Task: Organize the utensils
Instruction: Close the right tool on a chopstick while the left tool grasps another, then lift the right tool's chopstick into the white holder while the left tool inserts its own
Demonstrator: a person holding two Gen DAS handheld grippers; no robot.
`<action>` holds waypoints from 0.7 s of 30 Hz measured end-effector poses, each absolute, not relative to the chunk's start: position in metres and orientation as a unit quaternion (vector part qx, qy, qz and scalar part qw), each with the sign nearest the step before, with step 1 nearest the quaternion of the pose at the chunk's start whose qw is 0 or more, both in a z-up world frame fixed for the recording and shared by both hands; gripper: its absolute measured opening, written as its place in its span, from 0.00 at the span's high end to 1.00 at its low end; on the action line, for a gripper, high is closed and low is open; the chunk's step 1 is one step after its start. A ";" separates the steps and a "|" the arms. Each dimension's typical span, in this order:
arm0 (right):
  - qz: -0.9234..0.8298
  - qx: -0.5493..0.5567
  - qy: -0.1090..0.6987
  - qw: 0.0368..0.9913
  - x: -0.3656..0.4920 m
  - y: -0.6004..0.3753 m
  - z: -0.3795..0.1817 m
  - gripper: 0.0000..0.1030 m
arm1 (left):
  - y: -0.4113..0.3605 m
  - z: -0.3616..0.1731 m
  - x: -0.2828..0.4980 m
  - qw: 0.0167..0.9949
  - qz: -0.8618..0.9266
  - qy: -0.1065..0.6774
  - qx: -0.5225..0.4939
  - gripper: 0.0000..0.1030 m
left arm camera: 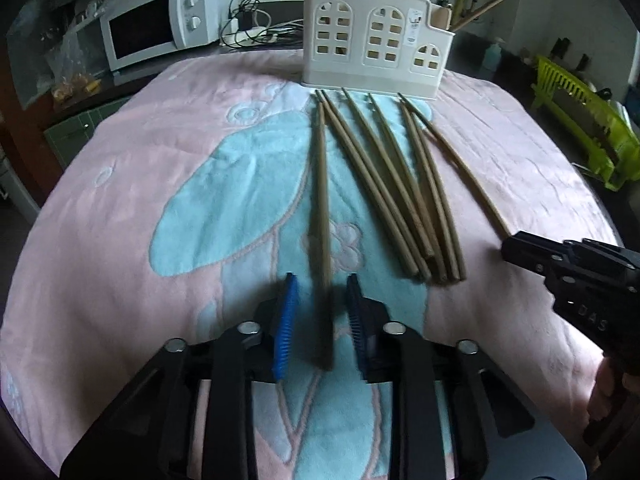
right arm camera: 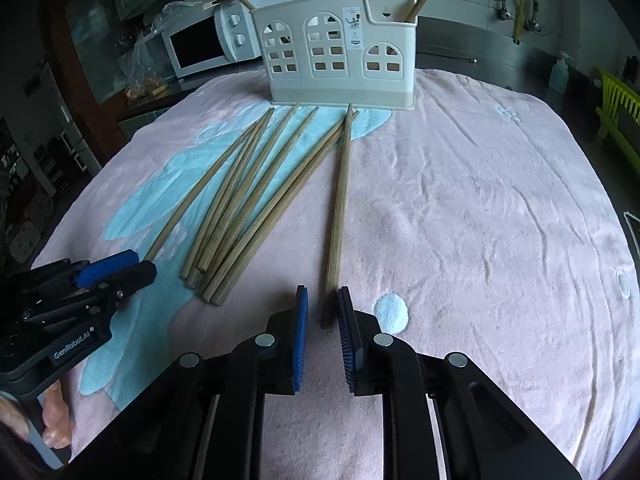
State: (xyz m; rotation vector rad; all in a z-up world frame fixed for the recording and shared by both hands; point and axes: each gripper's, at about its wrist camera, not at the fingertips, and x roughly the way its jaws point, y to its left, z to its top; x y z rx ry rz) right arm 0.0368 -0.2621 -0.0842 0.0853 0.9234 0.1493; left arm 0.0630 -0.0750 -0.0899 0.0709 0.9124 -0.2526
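1. The pink and blue towel (right arm camera: 480,208) is covering the whole work surface, and its soft pile is likely giving way under any finger that is pressing down to get beneath a stick.
2. The white utensil holder (left arm camera: 372,44) is standing upright at the far edge of the towel, already holding a few sticks that are leaning out of its top.
3. The chopsticks (left arm camera: 384,184) are lying fanned on the towel just in front of the holder, several overlapping at their near ends. They are looking light, stiff and smooth, so a grip near the thick near end seems safest against slipping or pivoting.
4. The left gripper (left arm camera: 320,292) is standing partly open around the near end of the leftmost chopstick (left arm camera: 322,184), pads not touching it.
5. The right gripper (right arm camera: 323,304) is likewise partly open, the rightmost chopstick (right arm camera: 340,200) resting against its right pad but not clamped.
6. The bunched neighbours are crowding the middle; the two outer sticks are lying free.
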 end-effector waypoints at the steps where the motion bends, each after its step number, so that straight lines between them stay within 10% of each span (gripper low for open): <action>1: 0.069 0.039 0.444 0.892 0.037 -0.262 -0.084 0.91 | -0.075 -0.090 0.063 0.890 -0.118 0.438 0.040 0.85; 21: 0.071 0.024 0.329 0.941 0.025 -0.262 -0.001 0.93 | -0.041 -0.020 0.070 0.933 -0.176 0.314 -0.003 0.95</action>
